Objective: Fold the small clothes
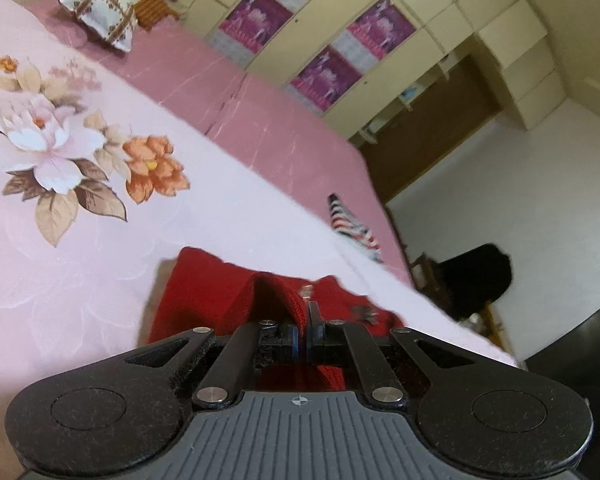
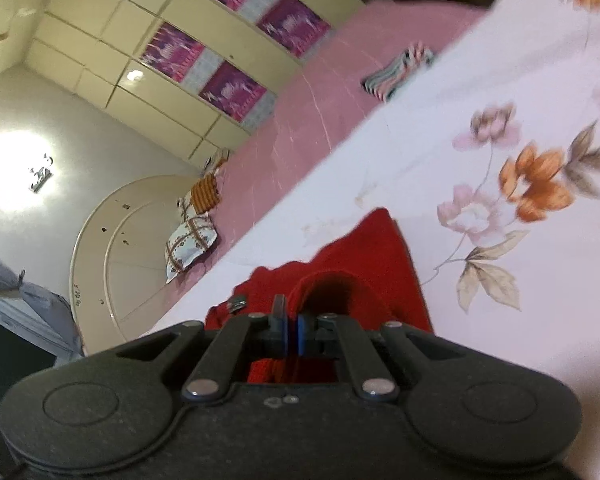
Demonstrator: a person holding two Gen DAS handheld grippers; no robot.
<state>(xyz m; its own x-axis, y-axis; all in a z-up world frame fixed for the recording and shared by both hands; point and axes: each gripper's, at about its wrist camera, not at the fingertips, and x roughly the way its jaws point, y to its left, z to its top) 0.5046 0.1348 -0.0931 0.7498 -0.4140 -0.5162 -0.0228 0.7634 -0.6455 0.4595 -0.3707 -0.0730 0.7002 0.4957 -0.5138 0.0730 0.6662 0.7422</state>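
A small red garment point(image 1: 216, 292) lies on a pale pink floral bedsheet point(image 1: 100, 208). My left gripper point(image 1: 303, 320) is shut on a raised fold of the red garment, which bunches up around the fingers. In the right wrist view the same red garment point(image 2: 364, 256) lies on the sheet point(image 2: 480, 120), and my right gripper point(image 2: 292, 320) is shut on another raised fold of it. A small dark print or tag shows on the cloth point(image 2: 237, 303). Both views are tilted.
A striped folded cloth point(image 1: 352, 226) lies near the bed's far edge, also in the right wrist view point(image 2: 396, 70). Patterned pillows point(image 1: 100, 10) sit at the head of the bed. A cream wardrobe point(image 1: 380, 40) with purple panels stands behind. A dark chair point(image 1: 476, 280) stands beside the bed.
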